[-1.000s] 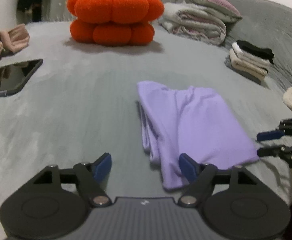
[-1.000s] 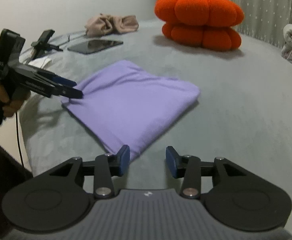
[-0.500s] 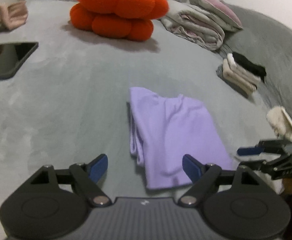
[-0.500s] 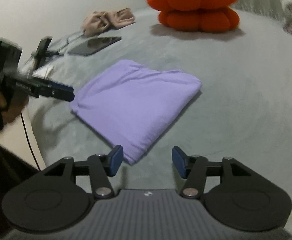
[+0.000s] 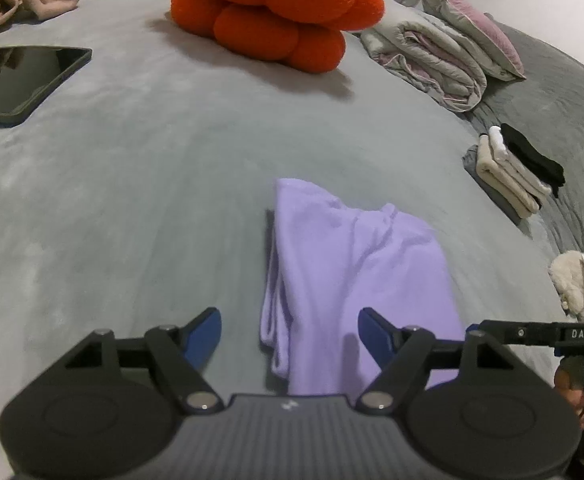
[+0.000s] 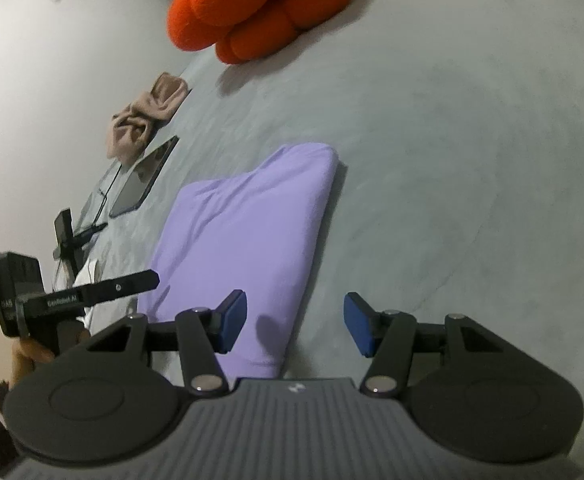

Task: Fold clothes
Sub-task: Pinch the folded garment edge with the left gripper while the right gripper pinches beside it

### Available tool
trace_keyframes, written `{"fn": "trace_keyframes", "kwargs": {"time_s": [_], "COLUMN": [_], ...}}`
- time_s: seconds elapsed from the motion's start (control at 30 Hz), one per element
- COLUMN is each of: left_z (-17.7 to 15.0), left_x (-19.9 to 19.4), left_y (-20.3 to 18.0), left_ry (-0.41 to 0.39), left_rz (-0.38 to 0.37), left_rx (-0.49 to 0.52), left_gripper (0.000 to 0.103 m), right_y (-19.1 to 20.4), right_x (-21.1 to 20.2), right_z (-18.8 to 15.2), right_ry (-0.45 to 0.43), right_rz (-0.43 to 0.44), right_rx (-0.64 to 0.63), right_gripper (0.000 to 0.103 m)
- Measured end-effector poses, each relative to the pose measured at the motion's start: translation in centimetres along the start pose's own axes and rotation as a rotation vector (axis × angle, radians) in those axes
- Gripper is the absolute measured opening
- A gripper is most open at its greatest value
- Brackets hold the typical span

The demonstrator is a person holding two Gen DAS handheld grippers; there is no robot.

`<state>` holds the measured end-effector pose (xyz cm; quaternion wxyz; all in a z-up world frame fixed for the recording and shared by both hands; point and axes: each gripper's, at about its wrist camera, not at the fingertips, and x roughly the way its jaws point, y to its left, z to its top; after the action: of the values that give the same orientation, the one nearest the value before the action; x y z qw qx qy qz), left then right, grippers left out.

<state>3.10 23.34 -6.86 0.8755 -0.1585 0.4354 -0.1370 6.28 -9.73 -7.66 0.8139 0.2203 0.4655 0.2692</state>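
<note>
A lilac garment (image 5: 355,276) lies folded into a rectangle on the grey bed cover (image 5: 132,184); it also shows in the right wrist view (image 6: 248,232). My left gripper (image 5: 290,336) is open and empty, held above the garment's near left corner. My right gripper (image 6: 295,328) is open and empty, above the garment's near right corner. Each gripper shows side-on in the other's view, the right one (image 5: 531,334) and the left one (image 6: 92,292).
An orange pumpkin cushion (image 5: 280,16) sits at the back. Folded bedding (image 5: 443,60) and a stack of folded clothes (image 5: 511,172) lie to the right. A tablet (image 5: 16,80) and a crumpled tan garment (image 5: 24,0) lie to the left.
Both grippers have pulled back from the folded garment and risen. The right gripper has opened wider and its view has tilted. The garment has not moved.
</note>
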Motion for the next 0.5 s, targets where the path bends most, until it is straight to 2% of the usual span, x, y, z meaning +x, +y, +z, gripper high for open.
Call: {"fn": "trace_keyframes", "kwargs": {"time_s": [0.17, 0.5], "left_z": [0.29, 0.65], "left_x": [0.46, 0.87], "left_y": [-0.25, 0.64], "left_ry": [0.001, -0.014], "left_rz": [0.016, -0.013], "left_rx": [0.012, -0.012], "left_gripper": [0.076, 0.076], "right_y": [0.09, -0.47], "right_x": [0.01, 0.67], "right_z": [0.30, 0.73], "right_ry": [-0.005, -0.018], "right_rz": [-0.004, 0.006], "right_rx": [0.013, 0.052], "right_gripper": [0.058, 0.058]}}
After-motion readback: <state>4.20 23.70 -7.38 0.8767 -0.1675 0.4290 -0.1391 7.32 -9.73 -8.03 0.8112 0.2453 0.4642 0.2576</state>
